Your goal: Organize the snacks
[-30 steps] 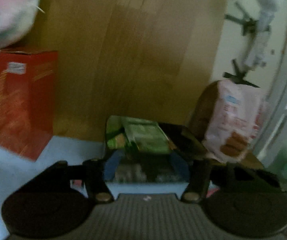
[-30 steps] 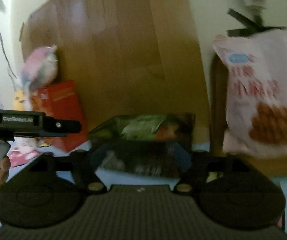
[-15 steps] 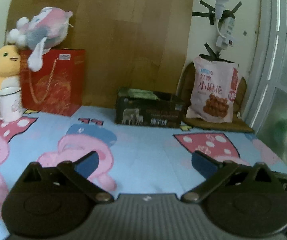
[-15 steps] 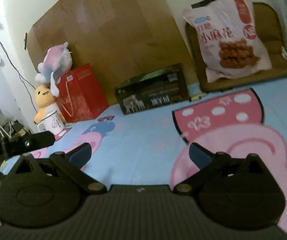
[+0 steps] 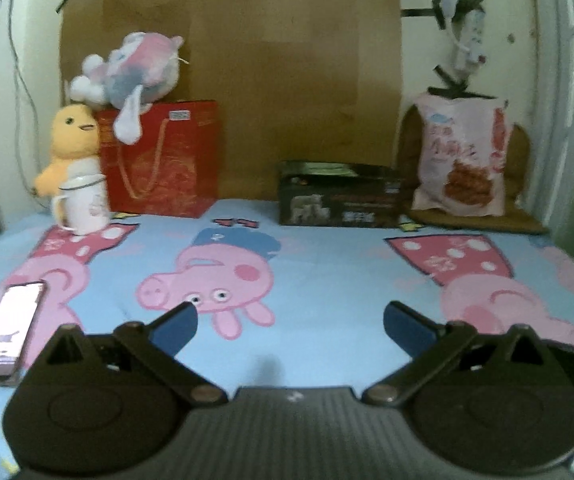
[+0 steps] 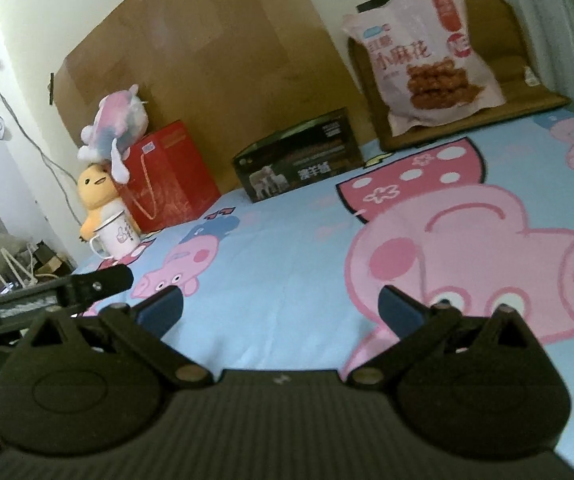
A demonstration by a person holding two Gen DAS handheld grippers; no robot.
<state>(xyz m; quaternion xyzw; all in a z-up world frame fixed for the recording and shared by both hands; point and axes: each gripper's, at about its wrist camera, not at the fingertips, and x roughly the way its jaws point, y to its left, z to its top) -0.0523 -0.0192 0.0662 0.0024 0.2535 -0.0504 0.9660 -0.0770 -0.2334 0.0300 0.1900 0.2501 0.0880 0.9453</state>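
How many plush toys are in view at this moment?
2. A pink-and-white plush lies on top of the red gift bag; a yellow chick plush stands left of the bag, behind the mug. None seem hidden.

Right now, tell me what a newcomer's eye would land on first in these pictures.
The light-blue cartoon pig sheet fills the foreground. At the back stands a pink snack bag propped on a brown cushion at the right, beside a dark box. At the left, a pink plush toy lies on a red gift bag, with a yellow duck plush and white mug beside it.
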